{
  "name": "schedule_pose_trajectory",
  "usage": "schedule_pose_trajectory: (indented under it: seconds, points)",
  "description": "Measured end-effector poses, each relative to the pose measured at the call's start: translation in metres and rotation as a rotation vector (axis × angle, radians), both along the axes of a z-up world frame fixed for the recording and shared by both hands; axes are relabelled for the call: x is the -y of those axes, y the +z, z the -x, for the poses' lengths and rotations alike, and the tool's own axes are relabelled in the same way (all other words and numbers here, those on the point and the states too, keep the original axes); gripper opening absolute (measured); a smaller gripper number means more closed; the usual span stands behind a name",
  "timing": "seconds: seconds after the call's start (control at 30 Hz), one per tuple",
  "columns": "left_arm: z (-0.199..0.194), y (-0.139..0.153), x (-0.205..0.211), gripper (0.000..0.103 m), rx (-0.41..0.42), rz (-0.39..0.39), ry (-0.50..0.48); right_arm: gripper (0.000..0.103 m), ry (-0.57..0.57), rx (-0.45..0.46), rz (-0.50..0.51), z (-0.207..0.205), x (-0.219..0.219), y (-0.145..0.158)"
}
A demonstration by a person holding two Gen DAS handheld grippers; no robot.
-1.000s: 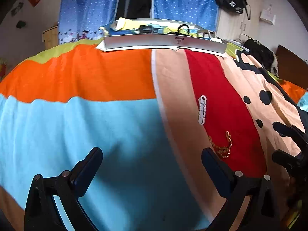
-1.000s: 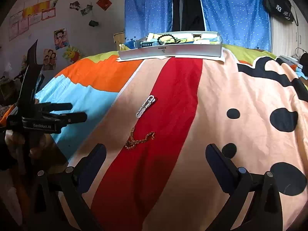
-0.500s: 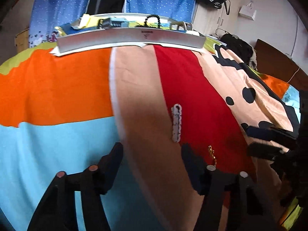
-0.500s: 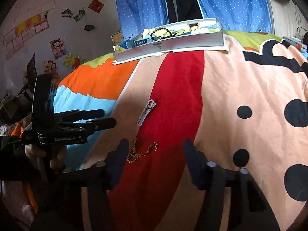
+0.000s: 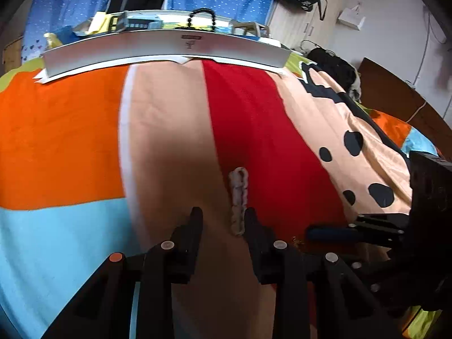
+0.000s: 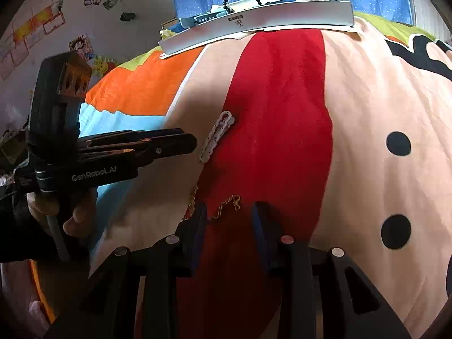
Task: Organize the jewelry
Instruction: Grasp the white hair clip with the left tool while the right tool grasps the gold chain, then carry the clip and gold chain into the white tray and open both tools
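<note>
A white link bracelet lies where the beige and red stripes of the bedspread meet. Its near end sits between the fingertips of my left gripper, close to the right finger; the jaws are closing and no pad presses on it. A gold chain lies crumpled on the red stripe, partly between the fingertips of my right gripper, whose jaws are also closing without pinching it. In the right wrist view the left gripper points at the white bracelet. The right gripper shows low at the right of the left wrist view.
A long silver jewelry box stands at the bed's far edge, a black bead bracelet sticking up from it. Dark clothes lie at the far right. A hand holds the left gripper.
Both grippers have come forward and down toward the bedspread, the left over the white bracelet, the right over the gold chain. Both pairs of jaws have narrowed from wide apart.
</note>
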State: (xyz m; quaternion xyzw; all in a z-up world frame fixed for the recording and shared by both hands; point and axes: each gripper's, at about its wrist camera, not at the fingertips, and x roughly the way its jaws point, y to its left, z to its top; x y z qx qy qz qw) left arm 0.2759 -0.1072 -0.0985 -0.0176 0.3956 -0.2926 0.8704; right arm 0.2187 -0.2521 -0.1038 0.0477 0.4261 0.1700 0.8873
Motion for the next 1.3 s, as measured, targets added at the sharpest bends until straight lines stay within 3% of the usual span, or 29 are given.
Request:
schedule_pose_trajectory:
  seconds: [0.17, 0.33, 0.5, 0.6, 0.77, 1.03, 1.3]
  points:
    - [-0.007, -0.008, 0.008, 0.029, -0.030, -0.007, -0.008, 0.026, -0.003, -0.004, 0.043, -0.007, -0.013, -0.006]
    - [-0.014, -0.011, 0.012, 0.029, -0.057, -0.008, 0.001, 0.011, -0.028, -0.017, 0.064, -0.014, -0.019, -0.010]
    - [-0.019, -0.014, 0.027, 0.028, -0.051, -0.070, 0.012, 0.010, -0.019, -0.033, 0.094, -0.023, -0.028, -0.012]
    - [-0.023, -0.015, 0.029, 0.009, -0.058, -0.103, 0.036, 0.010, -0.008, -0.041, 0.113, -0.028, -0.035, -0.014]
    - [-0.027, -0.016, 0.019, 0.006, -0.099, -0.059, 0.073, 0.007, -0.010, -0.031, 0.095, -0.032, -0.038, -0.013]
    - [-0.010, -0.007, 0.007, 0.005, -0.095, -0.059, 0.106, 0.007, -0.035, 0.064, -0.007, -0.033, -0.030, 0.012]
    - [0.000, 0.027, -0.006, 0.005, -0.055, -0.073, 0.120, 0.007, -0.033, 0.189, -0.030, -0.021, -0.006, 0.059]
